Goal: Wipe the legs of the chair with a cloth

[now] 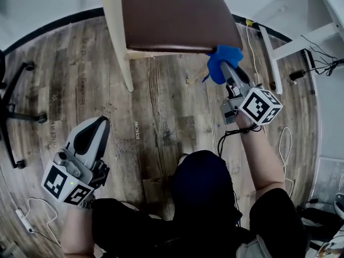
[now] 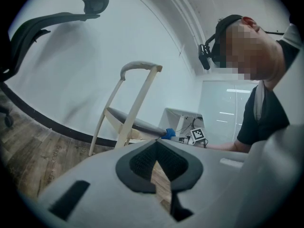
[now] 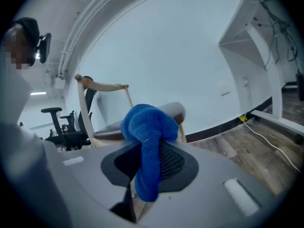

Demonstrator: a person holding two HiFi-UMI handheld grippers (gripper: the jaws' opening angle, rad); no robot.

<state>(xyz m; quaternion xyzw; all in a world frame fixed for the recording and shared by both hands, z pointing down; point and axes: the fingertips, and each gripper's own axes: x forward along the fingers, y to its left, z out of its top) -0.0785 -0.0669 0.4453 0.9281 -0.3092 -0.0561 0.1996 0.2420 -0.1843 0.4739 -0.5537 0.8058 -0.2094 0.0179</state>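
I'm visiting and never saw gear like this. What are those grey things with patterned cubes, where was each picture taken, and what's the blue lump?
No robot here: a person holds a two-jaw gripper in each hand. One picture comes from a camera on the person's head, looking down; the other two from cameras on the grippers. The right gripper is shut on a blue cloth, at a corner of the chair seat. The left gripper is shut and empty, over the wooden floor.
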